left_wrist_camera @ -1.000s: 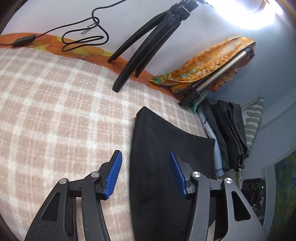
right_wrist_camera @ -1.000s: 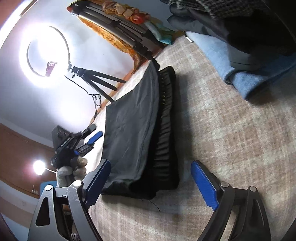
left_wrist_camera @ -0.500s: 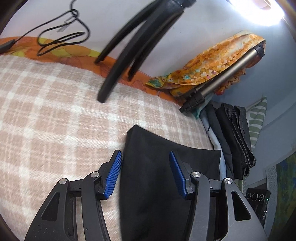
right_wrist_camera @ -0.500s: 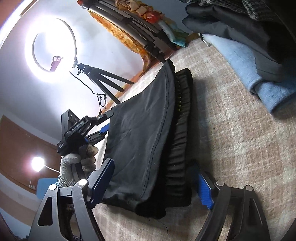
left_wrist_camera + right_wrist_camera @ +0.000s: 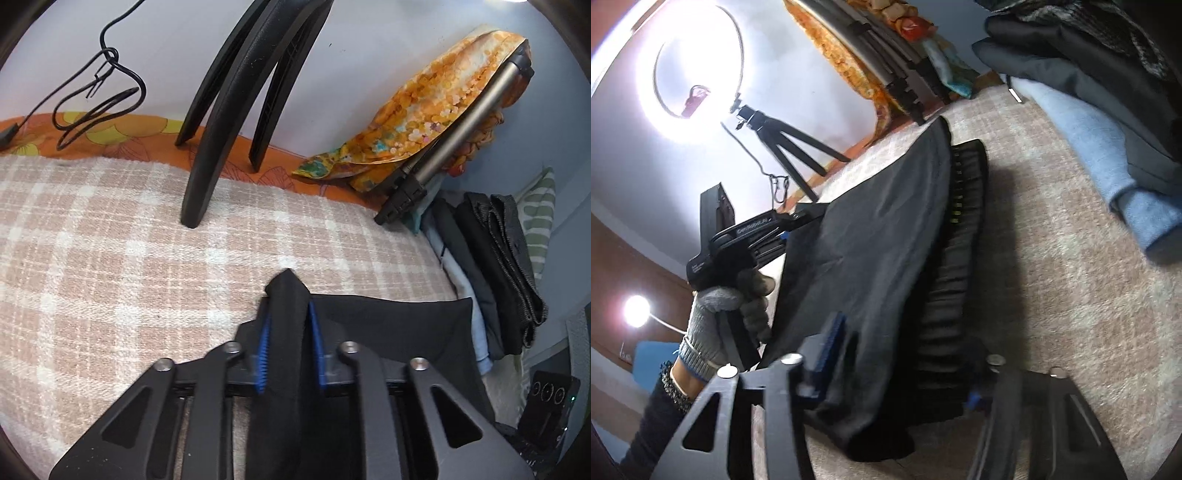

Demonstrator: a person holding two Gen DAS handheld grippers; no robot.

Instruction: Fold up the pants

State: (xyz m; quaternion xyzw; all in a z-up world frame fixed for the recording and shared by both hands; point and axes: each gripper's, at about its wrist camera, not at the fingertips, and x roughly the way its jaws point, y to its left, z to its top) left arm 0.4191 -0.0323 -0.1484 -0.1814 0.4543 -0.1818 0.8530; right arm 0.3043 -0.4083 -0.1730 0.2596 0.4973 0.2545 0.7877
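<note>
The black pants (image 5: 886, 251) lie folded on the checked blanket (image 5: 110, 258), with the gathered elastic waistband (image 5: 960, 229) on their right side. In the left wrist view my left gripper (image 5: 288, 325) is shut on a corner of the pants (image 5: 286, 295); the rest of the cloth (image 5: 406, 325) spreads to the right. The left gripper also shows in the right wrist view (image 5: 798, 221), held by a gloved hand at the far edge. My right gripper (image 5: 901, 362) straddles the near end of the pants, its jaws closing on the folded stack.
A black tripod (image 5: 236, 92) stands on the blanket just beyond the left gripper, with a cable (image 5: 96, 103) on the wall. A second tripod under an orange cloth (image 5: 424, 122) and a pile of folded clothes (image 5: 491, 273) lie at the right. A ring light (image 5: 694, 62) glows behind.
The left gripper moved forward onto the pants corner and shut on it. The right gripper pushed in over the near end of the pants and its jaws narrowed.
</note>
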